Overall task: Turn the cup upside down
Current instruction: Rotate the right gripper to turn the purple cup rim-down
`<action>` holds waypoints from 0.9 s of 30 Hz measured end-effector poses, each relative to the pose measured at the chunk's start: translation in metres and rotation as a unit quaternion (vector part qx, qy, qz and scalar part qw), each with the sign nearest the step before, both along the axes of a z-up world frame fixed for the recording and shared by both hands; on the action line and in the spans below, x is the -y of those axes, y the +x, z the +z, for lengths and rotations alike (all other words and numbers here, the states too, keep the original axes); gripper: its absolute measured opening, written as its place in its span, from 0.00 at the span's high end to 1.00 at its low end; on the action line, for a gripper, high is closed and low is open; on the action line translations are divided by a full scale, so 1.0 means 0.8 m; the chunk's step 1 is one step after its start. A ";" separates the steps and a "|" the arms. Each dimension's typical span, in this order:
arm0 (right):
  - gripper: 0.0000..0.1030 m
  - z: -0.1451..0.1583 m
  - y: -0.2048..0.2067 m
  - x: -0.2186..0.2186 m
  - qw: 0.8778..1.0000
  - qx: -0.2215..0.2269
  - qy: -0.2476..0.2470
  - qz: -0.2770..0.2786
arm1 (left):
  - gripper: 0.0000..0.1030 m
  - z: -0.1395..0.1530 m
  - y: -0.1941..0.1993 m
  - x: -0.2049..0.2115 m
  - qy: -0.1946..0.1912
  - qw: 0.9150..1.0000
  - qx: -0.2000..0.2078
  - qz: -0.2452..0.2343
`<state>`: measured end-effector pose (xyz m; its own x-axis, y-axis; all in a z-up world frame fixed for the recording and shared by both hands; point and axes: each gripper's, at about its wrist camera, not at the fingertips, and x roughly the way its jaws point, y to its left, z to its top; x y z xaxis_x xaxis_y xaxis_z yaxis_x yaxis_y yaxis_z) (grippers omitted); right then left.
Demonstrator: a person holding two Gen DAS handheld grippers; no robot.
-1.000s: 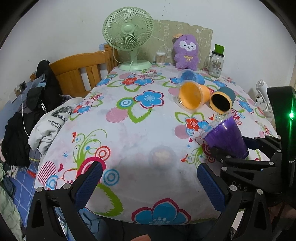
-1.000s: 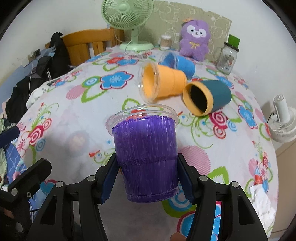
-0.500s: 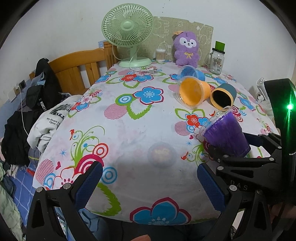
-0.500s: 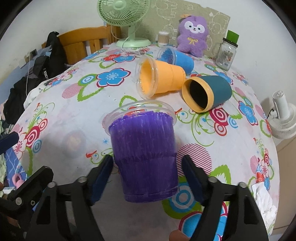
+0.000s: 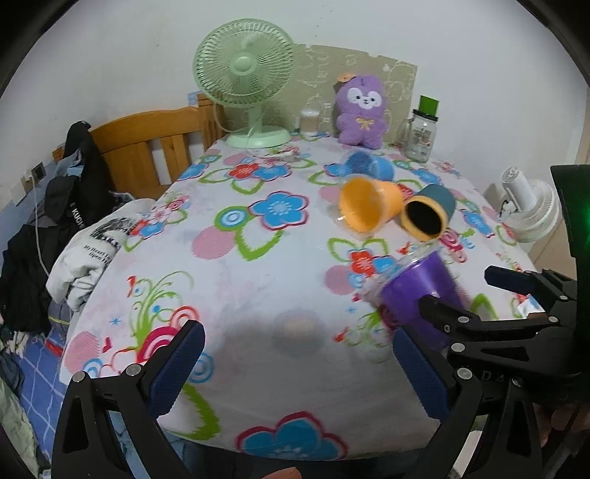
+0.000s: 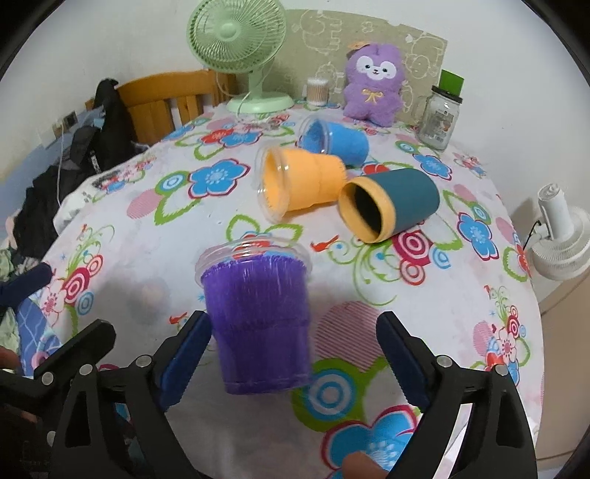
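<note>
My right gripper [image 6: 291,346] has its jaws spread wide, the purple cup [image 6: 258,324] between them, its blurred side just beside the left pad and apart from the other, clear rim toward the flowered desk [image 6: 461,302]. My left gripper [image 5: 298,364] is spread too, holding nothing. Beyond lie three cups on their sides — orange cup [image 6: 298,180], teal cup [image 6: 391,202], blue cup [image 6: 335,140].

Both wrist views look forward across the table [image 5: 258,287] toward the far wall; both share the fan [image 5: 245,73] [image 6: 236,35].
</note>
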<state>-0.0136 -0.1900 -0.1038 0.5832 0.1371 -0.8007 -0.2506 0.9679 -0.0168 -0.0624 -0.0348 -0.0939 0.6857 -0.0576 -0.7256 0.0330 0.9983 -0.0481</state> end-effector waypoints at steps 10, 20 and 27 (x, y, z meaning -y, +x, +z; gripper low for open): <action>0.08 0.010 -0.010 0.079 0.999 0.018 -0.004 -0.034 | 0.00 0.003 0.024 0.063 -0.020 0.999 -0.008 -0.040; 0.08 -0.002 -0.011 0.147 0.998 0.020 -0.005 -0.067 | 0.00 -0.018 0.047 0.113 -0.015 0.998 -0.033 -0.055; 0.08 -0.012 -0.004 0.172 0.996 0.012 0.003 -0.087 | 0.00 -0.038 0.062 0.132 -0.013 0.997 -0.054 -0.060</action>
<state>-0.0166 -0.3273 -0.1134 0.6179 0.0367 -0.7854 -0.0786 0.9968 -0.0152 -0.0124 -0.1402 -0.1243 0.5908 -0.1550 -0.7918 0.1454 0.9858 -0.0845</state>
